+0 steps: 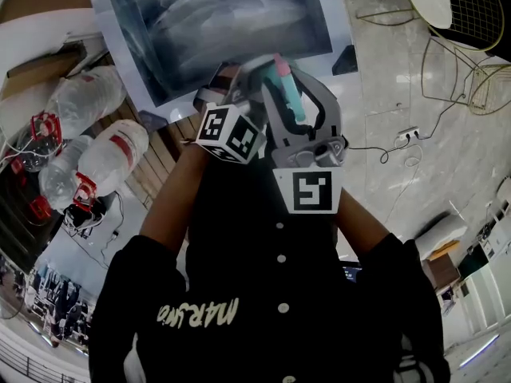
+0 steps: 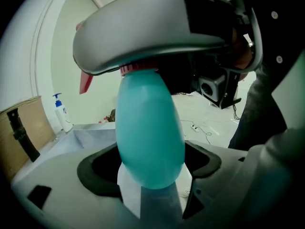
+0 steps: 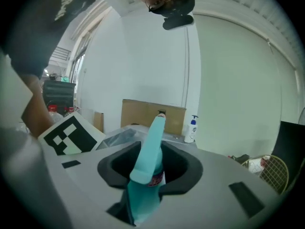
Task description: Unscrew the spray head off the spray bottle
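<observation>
Left gripper (image 2: pixel 151 185): spray bottle (image 2: pixel 150 128); right gripper (image 3: pixel 147 187): spray head (image 3: pixel 151 142).

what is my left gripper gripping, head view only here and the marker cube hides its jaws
Observer: The left gripper is shut on the rounded bottom of the teal spray bottle.
Operator: and is the right one on the head
Observer: Yes, the right gripper is shut on the teal spray head; the pink collar sits right at its jaws.
Operator: anything beyond it
Observer: A white pump bottle stands beside a cardboard box.
</observation>
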`<state>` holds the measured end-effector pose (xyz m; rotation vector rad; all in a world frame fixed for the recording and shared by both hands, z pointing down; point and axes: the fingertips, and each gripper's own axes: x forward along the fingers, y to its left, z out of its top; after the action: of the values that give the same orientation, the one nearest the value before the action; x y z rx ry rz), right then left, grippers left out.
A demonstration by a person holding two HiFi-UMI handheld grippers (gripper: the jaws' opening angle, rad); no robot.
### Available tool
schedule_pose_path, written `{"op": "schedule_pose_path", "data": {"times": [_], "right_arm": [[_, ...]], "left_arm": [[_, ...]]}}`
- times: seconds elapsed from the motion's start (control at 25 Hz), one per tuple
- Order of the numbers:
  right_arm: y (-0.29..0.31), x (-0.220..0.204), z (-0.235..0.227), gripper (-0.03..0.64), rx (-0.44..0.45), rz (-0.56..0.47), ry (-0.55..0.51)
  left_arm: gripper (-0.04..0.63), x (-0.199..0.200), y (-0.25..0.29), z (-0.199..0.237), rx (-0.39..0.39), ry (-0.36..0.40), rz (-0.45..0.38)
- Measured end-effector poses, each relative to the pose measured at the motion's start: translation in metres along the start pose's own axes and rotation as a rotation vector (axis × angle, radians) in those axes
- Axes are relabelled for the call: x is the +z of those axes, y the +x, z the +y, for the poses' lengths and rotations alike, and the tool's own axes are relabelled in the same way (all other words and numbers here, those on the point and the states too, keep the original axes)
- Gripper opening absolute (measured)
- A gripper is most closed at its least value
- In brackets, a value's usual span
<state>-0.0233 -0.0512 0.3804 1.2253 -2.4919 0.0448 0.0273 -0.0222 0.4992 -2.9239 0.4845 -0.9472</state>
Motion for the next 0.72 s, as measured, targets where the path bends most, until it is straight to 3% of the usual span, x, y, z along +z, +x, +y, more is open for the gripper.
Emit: {"op": "schedule_pose_path", "data": {"times": [0.08,0.2,0.44,0.52,0.6,0.72], "right_arm": [[0.000,0.002,0.004,0.141,0.103,-0.032,-0.026],[-0.003,0.002,0.012,0.140,0.331,-0.082,-0.061],[-0.017,0.005,0.032,0.140,0.955,-0.162,-0.211],[-0.020,0.007,0.035,0.139,1.121,-0.155,-0.235],[-0.022,0.007,0.036,0.140,1.223,-0.133,-0.236],[-0.022,0.007,0.036,0.143,1.250,-0.105,-0.207]], "left_arm": [[0.405,0.000,0.000,0.000,-0.004,-0.001,-0.002],[0.405,0.000,-0.001,0.001,-0.014,-0.003,-0.010],[0.405,-0.001,-0.001,0.002,-0.041,0.014,-0.027],[0.405,-0.001,-0.001,0.003,-0.047,0.005,-0.034],[0.407,0.000,-0.001,0.003,-0.049,-0.005,-0.038],[0.406,0.001,-0.002,0.003,-0.042,-0.009,-0.038]]}}
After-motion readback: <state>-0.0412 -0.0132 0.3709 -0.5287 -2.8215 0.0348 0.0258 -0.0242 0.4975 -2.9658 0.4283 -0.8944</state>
